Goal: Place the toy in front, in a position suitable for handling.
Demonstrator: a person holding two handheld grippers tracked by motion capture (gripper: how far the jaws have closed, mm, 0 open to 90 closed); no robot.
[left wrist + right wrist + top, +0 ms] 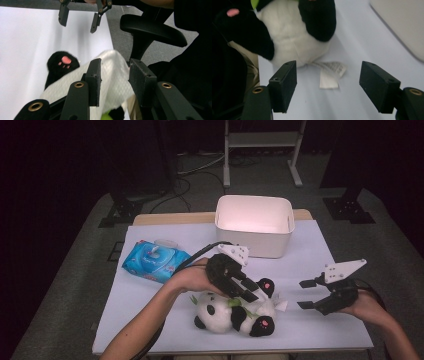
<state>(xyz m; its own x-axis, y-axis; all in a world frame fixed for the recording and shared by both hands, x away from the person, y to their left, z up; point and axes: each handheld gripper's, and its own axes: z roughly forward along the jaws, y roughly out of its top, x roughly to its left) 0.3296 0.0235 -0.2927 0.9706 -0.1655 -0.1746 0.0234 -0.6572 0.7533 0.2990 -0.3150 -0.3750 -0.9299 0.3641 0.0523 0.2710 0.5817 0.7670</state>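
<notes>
High view overhead; tongs views close, sharing panda (235, 312).

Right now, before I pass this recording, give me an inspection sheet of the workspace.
Surface: white table top, bare near the front edge.
Job's things: plush panda lying on the table, fabric tag showing.
Clutter: blue wipes pack at left; white bin at the back.
Grippers: left gripper over the panda, jaws apart, not pressing it; right gripper open, off to the right.
Cables: black cable trailing from the left gripper.
Surroundings: grey floor, stand legs behind.
</notes>
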